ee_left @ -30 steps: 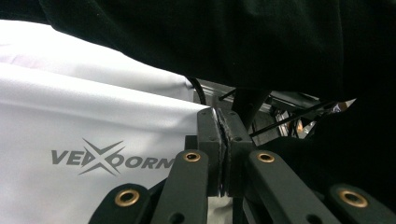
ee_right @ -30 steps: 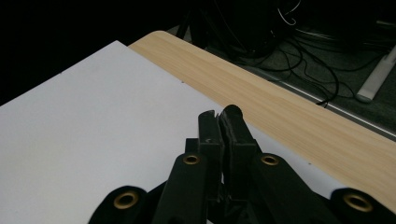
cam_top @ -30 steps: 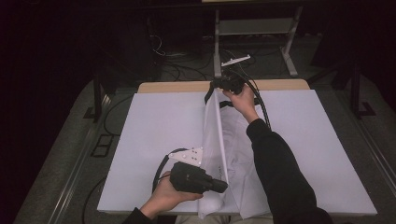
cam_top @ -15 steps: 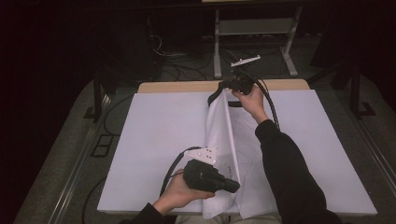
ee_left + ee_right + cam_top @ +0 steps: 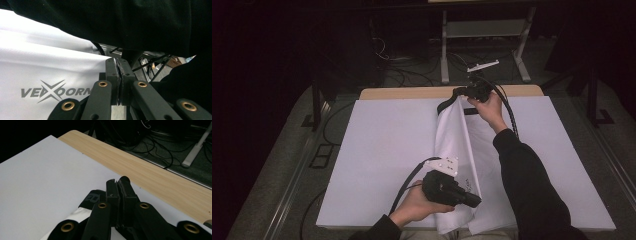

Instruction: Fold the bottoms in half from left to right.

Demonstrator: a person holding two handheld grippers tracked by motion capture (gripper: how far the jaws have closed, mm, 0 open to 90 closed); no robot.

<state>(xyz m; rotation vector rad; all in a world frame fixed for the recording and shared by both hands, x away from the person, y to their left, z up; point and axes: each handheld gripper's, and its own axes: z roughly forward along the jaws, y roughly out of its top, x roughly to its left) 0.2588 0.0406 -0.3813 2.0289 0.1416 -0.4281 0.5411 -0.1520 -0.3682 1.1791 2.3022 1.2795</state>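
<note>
A white garment [image 5: 453, 142] with a black band [image 5: 446, 102] at its far end lies stretched lengthwise along the middle of the table. My right gripper [image 5: 460, 92] is at the far edge, shut on the black band [image 5: 90, 198], with white cloth [image 5: 75, 217] just below it. Near the front edge, my left gripper [image 5: 477, 201] is shut on the garment's near end. In the left gripper view, its jaws [image 5: 119, 62] pinch the white cloth [image 5: 50, 57], which carries a grey printed logo [image 5: 53, 92]. A black sleeve [image 5: 125, 22] hangs above.
A white sheet [image 5: 382, 150] covers the table, leaving a wooden strip [image 5: 412, 93] bare along the far edge. Behind the table, cables [image 5: 412, 65] and a metal stand's legs [image 5: 444, 50] are on the floor. A small dark tag [image 5: 470, 111] lies beside the garment.
The right gripper has carried the black band farther toward the far edge, pulling the garment longer. The left gripper has shifted slightly right near the front edge, still holding the cloth.
</note>
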